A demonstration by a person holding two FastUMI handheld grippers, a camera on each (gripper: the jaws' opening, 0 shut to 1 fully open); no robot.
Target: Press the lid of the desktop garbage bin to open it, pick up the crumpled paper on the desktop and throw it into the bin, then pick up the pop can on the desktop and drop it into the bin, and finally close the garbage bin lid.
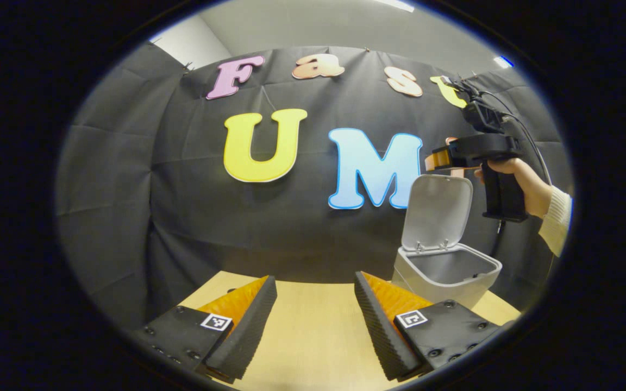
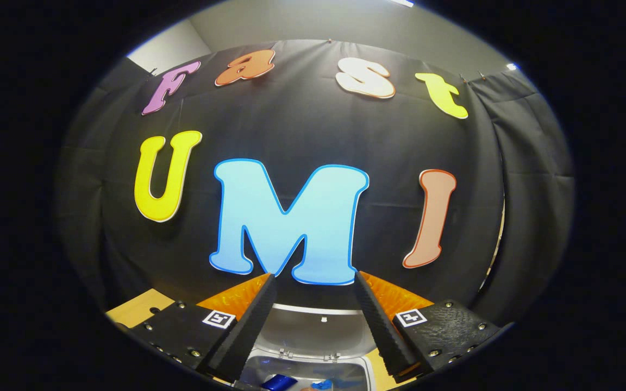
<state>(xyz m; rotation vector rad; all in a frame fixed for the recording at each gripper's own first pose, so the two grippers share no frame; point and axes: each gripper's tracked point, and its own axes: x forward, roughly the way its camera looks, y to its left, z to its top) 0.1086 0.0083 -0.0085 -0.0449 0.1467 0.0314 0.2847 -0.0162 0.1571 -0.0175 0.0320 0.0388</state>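
The tabletop (image 1: 313,320), pale wood, was seen running back to the booth's cloth wall; on its far right part, in the left gripper view, the garbage bin (image 1: 443,274) was stood with its lid (image 1: 437,212) swung up and leaning back against the wall, the mouth left open; in the right gripper view the same bin was looked down into from just above, its lid (image 2: 313,328) raised behind the opening. Above and just to the right of the bin, the right gripper (image 1: 437,158) was held in a hand (image 1: 525,182) with a pale sleeve cuff; from its own view its fingers (image 2: 248,326) were seen spread apart over the bin's mouth with nothing between them. The left gripper (image 1: 313,326) was held low over the bare tabletop, well left of the bin, its fingers (image 1: 248,326) likewise apart and holding nothing. Inside the bin a blue object (image 2: 279,382), possibly the pop can, was glimpsed at the bottom; the crumpled paper could not be made out with certainty.
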